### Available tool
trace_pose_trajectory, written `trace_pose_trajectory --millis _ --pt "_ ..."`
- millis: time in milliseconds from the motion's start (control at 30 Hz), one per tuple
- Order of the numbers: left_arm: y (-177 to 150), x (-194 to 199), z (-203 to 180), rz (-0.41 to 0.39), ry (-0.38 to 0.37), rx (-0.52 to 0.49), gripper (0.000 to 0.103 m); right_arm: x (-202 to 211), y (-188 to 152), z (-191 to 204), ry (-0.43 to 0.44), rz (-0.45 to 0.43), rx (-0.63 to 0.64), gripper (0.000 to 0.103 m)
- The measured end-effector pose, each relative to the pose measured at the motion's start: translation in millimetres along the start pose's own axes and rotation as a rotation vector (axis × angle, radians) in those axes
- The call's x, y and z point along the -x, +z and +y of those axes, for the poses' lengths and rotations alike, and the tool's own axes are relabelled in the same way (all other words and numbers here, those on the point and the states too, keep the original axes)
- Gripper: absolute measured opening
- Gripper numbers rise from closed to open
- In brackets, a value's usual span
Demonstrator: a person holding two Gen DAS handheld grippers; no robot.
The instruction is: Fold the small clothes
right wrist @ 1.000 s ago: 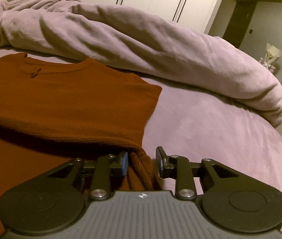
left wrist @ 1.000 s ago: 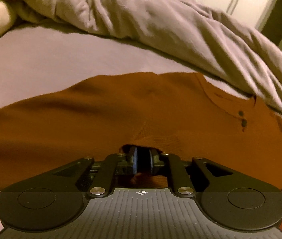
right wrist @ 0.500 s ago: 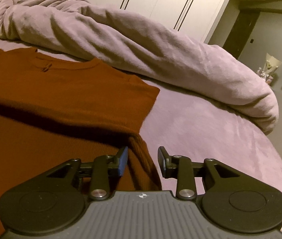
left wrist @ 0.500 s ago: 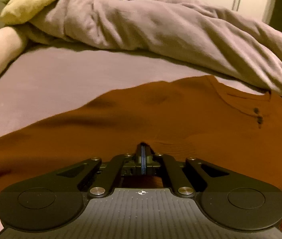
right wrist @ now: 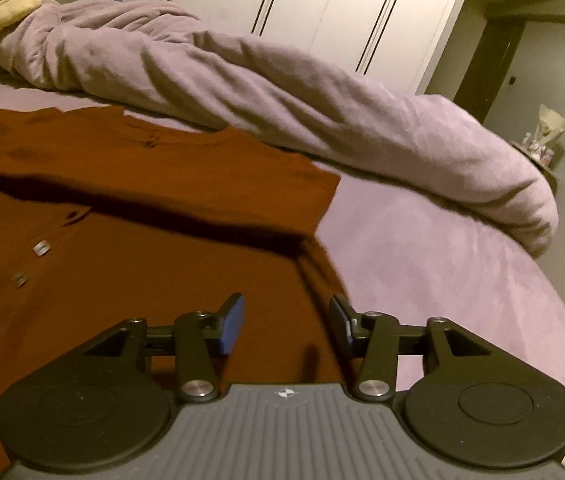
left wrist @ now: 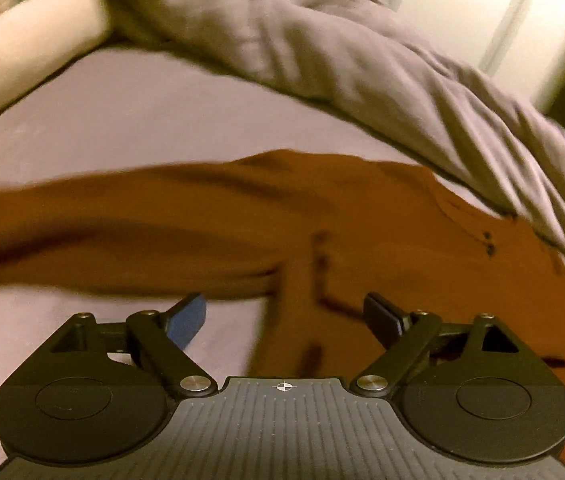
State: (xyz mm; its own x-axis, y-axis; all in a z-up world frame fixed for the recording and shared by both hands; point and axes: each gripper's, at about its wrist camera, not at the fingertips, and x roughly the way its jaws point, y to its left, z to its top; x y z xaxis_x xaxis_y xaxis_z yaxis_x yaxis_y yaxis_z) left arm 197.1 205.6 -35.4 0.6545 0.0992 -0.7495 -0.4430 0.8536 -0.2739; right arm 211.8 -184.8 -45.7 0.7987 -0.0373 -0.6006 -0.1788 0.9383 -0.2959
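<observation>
A rust-brown buttoned top (left wrist: 402, 240) lies spread on the lilac bed sheet (left wrist: 142, 128), one sleeve stretched out to the left. My left gripper (left wrist: 284, 318) hovers over its near edge. Its jaws are opening wide and the pads press on nothing. In the right wrist view the same top (right wrist: 142, 272) shows a folded-over layer with a dark shadow line and small buttons. My right gripper (right wrist: 286, 324) hangs above the top's right edge. Its jaws are opening too; cloth lies below the gap, not pinched.
A rolled lilac duvet (right wrist: 282, 92) runs across the far side of the bed, right behind the top. A yellow plush toy (right wrist: 2, 8) and a cream pillow (left wrist: 22, 48) lie at the far left. White wardrobe doors (right wrist: 342, 4) stand behind. Bare sheet (right wrist: 442, 280) stretches to the right.
The left gripper, shut on the cloth before, has sprung wide open and drawn back; its view has swung, showing the sleeve. The right gripper has widened and backed off the edge.
</observation>
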Motion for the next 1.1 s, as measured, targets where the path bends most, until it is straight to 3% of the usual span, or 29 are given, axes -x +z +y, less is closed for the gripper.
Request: trace_pose_trajectory --millis 233,300,467,500,600,667,767,833,867,1000,1100 --pt "-18.5 31.6 126.7 -0.059 0.033 0.394 0.089 14.6 -17.1 9.7 0.025 0.026 -0.011 0.060" --pt "-19.3 37.8 154.9 -0.093 0.034 0.499 0.089 16.3 -15.3 6.4 0.046 0.026 -0.051 0.068" --pt "-22.9 34.8 198.4 -0.185 0.068 0.644 0.085 17.6 -11.7 6.8 0.083 0.045 -0.121 0.072" --pt "-24.2 30.6 204.9 -0.188 0.066 0.670 0.080 17.5 -11.5 8.8 0.085 0.047 -0.119 0.073" --pt "-26.3 26.4 218.9 -0.243 0.039 0.766 0.079 19.3 -10.9 16.2 0.086 0.043 -0.079 0.076" --pt "-26.9 25.8 223.0 -0.282 0.036 0.789 0.076 20.4 -9.9 19.4 0.080 0.038 -0.057 0.077" --pt "-29.2 26.4 234.6 -0.307 0.050 0.834 0.058 19.5 -7.9 19.6 0.081 0.044 -0.062 0.077" --pt "-30.0 28.5 241.9 -0.317 0.057 0.862 0.031 18.7 -6.0 20.2 0.080 0.044 -0.062 0.077" --pt "-29.6 31.1 248.1 -0.318 0.055 0.868 0.025 19.0 -5.5 21.1 0.080 0.040 -0.059 0.077" --pt "-27.6 32.8 252.1 -0.320 0.030 0.872 0.018 18.4 -5.3 22.3 0.077 0.034 -0.050 0.077" --pt "-25.8 45.8 241.2 -0.332 0.061 0.793 0.016 19.3 -6.5 20.0 0.074 0.036 -0.060 0.077"
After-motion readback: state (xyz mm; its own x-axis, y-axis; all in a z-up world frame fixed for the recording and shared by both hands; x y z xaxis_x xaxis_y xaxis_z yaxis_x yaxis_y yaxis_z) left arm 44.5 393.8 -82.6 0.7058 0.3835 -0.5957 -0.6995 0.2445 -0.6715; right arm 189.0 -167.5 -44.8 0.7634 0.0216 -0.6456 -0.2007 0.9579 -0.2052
